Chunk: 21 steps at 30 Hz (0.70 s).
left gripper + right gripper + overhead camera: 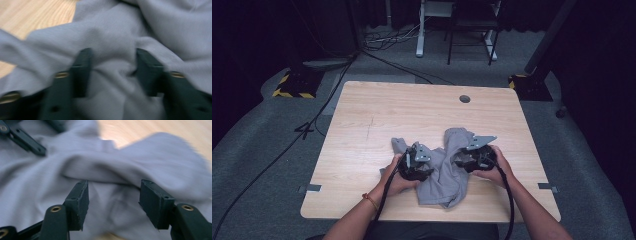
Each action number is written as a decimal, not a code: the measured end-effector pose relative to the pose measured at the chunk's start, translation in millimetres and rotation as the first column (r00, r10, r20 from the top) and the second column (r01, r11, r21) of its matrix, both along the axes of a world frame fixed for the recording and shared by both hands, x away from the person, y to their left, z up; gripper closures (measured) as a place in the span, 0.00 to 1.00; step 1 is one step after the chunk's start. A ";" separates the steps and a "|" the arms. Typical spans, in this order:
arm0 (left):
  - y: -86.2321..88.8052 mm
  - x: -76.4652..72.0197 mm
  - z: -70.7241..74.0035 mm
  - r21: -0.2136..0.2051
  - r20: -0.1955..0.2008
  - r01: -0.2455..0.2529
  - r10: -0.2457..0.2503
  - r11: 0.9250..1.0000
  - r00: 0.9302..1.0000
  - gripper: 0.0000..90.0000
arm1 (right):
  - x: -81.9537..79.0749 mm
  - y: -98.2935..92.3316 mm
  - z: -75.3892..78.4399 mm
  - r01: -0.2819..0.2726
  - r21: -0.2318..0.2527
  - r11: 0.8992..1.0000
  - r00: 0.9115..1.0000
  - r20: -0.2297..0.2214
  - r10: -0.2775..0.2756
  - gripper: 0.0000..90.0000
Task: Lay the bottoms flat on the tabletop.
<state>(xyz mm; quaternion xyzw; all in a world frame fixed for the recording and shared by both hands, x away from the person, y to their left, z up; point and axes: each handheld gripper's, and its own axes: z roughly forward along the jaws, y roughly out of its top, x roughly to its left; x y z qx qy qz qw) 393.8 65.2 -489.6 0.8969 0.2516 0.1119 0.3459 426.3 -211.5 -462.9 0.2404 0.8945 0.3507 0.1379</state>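
We saw a crumpled grey cloth (447, 170) lying on the near half of the wooden table (377, 115), in no container. Our left gripper (112, 62) and right gripper (113, 192) both pressed down onto it, jaws apart, with bunched fabric between the pads but not clamped.

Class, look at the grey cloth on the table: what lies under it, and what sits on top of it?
Under the grey cloth only the wooden table shows around its edges; anything beneath its folds is covered. On top sit the left gripper and right gripper, jaws apart.
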 end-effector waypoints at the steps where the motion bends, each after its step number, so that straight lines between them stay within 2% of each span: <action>1: 1.8 0.0 0.8 0.001 0.000 0.004 -0.004 1.000 1.000 0.76 | 2.6 -7.8 0.9 0.022 0.002 1.000 1.000 0.013 -0.022 0.46; 2: 2.6 -0.9 1.3 0.008 0.008 0.008 -0.008 1.000 1.000 0.85 | 6.1 -15.5 0.7 0.060 0.002 0.998 0.998 0.023 -0.060 0.47; 4: 3.2 -2.2 2.0 0.013 0.016 0.009 -0.010 1.000 1.000 0.93 | 15.5 -29.8 -3.8 0.161 0.000 0.987 0.987 0.025 -0.161 0.45; 5: 3.2 -2.2 2.0 0.013 0.016 0.009 -0.010 1.000 1.000 0.95 | 20.6 -34.7 -7.9 0.198 -0.017 0.980 0.980 0.023 -0.197 0.44; 6: 4.5 -3.2 5.6 0.004 0.037 0.014 -0.014 1.000 0.999 0.96 | 25.3 -37.8 -12.3 0.236 -0.040 0.971 0.972 0.024 -0.236 0.45; 7: 6.3 -3.6 9.0 -0.020 0.043 0.012 -0.011 1.000 0.999 0.96 | 29.4 -40.1 -16.7 0.265 -0.062 0.962 0.964 0.024 -0.264 0.46; 9: 10.9 -5.8 18.3 -0.046 0.081 0.006 -0.002 0.999 0.997 0.96 | 36.4 -44.8 -24.0 0.287 -0.047 0.957 0.958 -0.011 -0.287 0.50; 10: 14.9 -6.8 23.7 -0.062 0.093 -0.002 0.008 0.998 0.996 0.96 | 38.5 -47.1 -25.3 0.297 -0.015 0.955 0.954 -0.038 -0.298 0.57; 11: 19.1 -7.5 28.8 -0.074 0.111 -0.012 0.021 0.997 0.994 0.96 | 40.0 -48.0 -25.0 0.305 -0.012 0.952 0.951 -0.041 -0.306 0.63; 13: 30.6 -8.3 38.5 -0.107 0.134 -0.040 0.055 0.993 0.989 0.96 | 40.1 -47.0 -23.6 0.301 -0.043 0.953 0.953 -0.003 -0.302 0.77; 16: 52.5 -9.4 51.9 -0.154 0.164 -0.095 0.121 0.983 0.979 0.96 | 39.7 -47.3 -23.2 0.310 -0.059 0.949 0.951 0.006 -0.310 0.92; 19: 76.1 -9.6 61.0 -0.172 0.182 -0.155 0.186 0.973 0.965 0.96 | 40.3 -50.9 -22.2 0.348 -0.083 0.934 0.937 0.037 -0.347 0.98; 20: 83.2 -9.1 62.3 -0.170 0.176 -0.176 0.206 0.970 0.963 0.96 | 41.1 -53.5 -22.1 0.358 -0.085 0.930 0.934 0.043 -0.356 0.98; 21: 89.3 -8.9 62.5 -0.156 0.186 -0.202 0.230 0.967 0.955 0.96 | 41.5 -56.0 -22.1 0.371 -0.083 0.925 0.929 0.044 -0.369 0.98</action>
